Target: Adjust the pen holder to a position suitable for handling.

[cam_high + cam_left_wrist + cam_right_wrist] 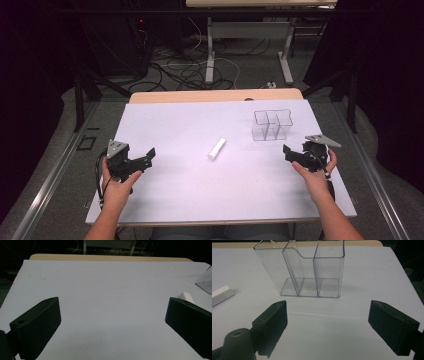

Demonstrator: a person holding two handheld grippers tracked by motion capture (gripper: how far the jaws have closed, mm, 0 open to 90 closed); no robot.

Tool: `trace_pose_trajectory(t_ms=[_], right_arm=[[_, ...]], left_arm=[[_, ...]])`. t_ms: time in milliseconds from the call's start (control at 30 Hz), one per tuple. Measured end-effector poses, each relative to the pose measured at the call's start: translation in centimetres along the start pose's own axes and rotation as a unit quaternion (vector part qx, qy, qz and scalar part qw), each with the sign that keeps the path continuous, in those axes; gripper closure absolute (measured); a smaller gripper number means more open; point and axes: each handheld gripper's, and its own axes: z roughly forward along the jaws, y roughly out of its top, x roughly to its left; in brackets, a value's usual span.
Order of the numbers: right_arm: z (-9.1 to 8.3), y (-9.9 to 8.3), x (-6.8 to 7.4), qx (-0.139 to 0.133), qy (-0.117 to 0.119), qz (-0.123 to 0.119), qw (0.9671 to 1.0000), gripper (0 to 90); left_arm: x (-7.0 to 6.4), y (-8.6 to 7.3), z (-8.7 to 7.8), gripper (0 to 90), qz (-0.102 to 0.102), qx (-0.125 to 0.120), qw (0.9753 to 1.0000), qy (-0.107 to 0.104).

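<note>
Both forearms are seen at six o'clock, the left gripper (pixel 142 161) and right gripper (pixel 294 154) held released and empty before any pickup, while the white block (pixel 217 149) lies mid-table, at eight o'clock of the clear organizer (pixel 272 125), apparently awaiting a grasp.

Left gripper view: white block (pixel 186 296) ahead of the right-hand jaw, near end hidden behind that jaw; clear organizer (pixel 205 281) cut off by frame edge. Right gripper view: block left of the jaws, cropped; printing on it too blurred to read.
</note>
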Motion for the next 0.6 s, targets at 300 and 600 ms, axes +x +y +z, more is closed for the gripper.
trace_pose_trajectory(t_ms=[300, 600], right_arm=[[0.0, 1.3, -1.1, 0.003, 0.029, 0.011, 0.9995, 40.0], [0.7, 5.1, -1.4, 0.001, 0.035, -0.007, 0.9994, 44.9]], left_arm=[[-0.2, 0.1, -0.2, 0.4, 0.000, -0.005, 1.0000, -0.003], [-0.1, 0.1, -0.2, 1.5, -0.004, -0.002, 1.0000, -0.001]])
